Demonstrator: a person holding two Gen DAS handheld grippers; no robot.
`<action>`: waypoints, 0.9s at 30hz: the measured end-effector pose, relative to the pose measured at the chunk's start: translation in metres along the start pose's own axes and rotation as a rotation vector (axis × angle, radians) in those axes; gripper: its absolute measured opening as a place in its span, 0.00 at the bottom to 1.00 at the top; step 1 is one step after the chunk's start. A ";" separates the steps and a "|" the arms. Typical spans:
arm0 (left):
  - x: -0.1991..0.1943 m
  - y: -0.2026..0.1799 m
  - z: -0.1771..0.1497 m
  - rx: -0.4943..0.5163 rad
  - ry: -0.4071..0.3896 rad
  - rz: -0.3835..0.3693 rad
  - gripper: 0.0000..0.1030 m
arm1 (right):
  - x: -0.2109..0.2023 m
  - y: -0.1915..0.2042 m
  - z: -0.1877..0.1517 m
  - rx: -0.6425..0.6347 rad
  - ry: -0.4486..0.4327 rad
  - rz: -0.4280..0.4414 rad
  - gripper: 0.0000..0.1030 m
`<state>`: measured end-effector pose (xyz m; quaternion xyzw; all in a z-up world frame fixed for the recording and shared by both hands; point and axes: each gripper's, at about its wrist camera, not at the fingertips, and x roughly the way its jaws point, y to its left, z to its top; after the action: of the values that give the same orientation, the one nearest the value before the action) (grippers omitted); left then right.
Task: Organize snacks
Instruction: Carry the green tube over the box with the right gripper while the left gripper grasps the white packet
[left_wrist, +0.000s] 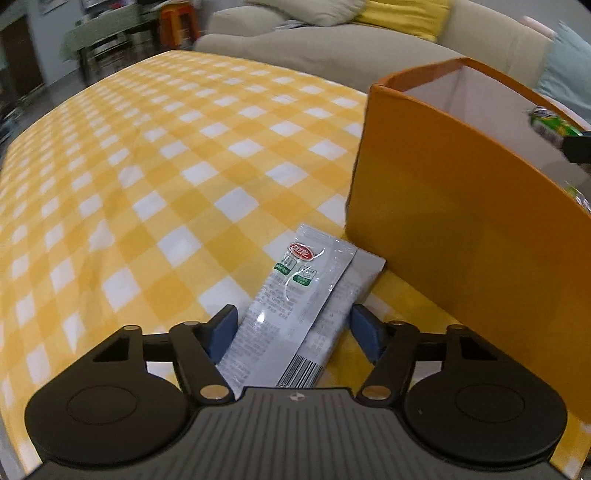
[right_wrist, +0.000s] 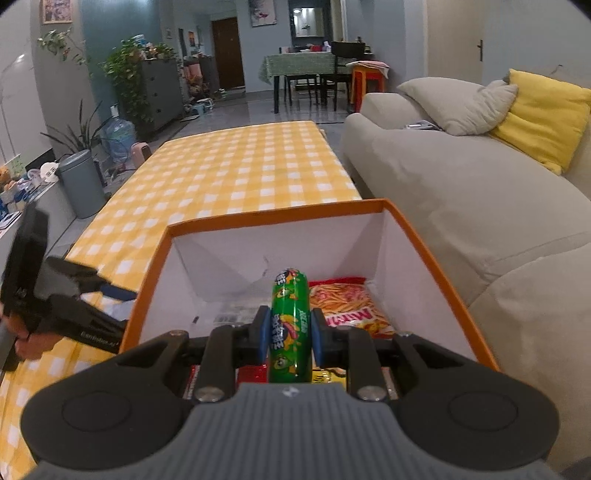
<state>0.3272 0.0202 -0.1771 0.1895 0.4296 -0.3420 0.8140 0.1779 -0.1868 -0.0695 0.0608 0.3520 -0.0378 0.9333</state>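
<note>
Two grey-white snack packets (left_wrist: 291, 306) lie overlapped on the yellow checked tablecloth (left_wrist: 177, 173), right against the orange box (left_wrist: 454, 229). My left gripper (left_wrist: 293, 326) is open and straddles them, its blue pads close to their edges and the packets still flat. From the right wrist view that gripper (right_wrist: 114, 295) shows low beside the box's left wall. My right gripper (right_wrist: 290, 332) is shut on a green sausage-shaped snack (right_wrist: 290, 317) and holds it over the open orange box (right_wrist: 406, 229). The same green snack (left_wrist: 550, 125) peeks in at the right edge of the left wrist view.
Inside the box lie a packet printed with orange sticks (right_wrist: 347, 306), a pale packet (right_wrist: 236, 310) and red and yellow wrappers near the front. A beige sofa (right_wrist: 461, 192) with cushions runs along the right. A person's hand (right_wrist: 22, 339) grips the left tool.
</note>
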 end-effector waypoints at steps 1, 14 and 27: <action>-0.002 -0.003 -0.002 -0.021 -0.002 0.021 0.72 | -0.002 -0.003 0.001 0.008 -0.007 -0.003 0.19; -0.038 -0.019 -0.019 -0.368 0.092 0.129 0.62 | -0.039 -0.056 0.026 0.057 0.000 0.120 0.19; -0.136 -0.041 -0.030 -0.788 -0.170 -0.008 0.61 | -0.039 -0.081 0.037 0.085 0.200 0.114 0.20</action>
<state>0.2264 0.0630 -0.0822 -0.1677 0.4597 -0.1688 0.8556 0.1634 -0.2708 -0.0232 0.1239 0.4374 0.0067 0.8906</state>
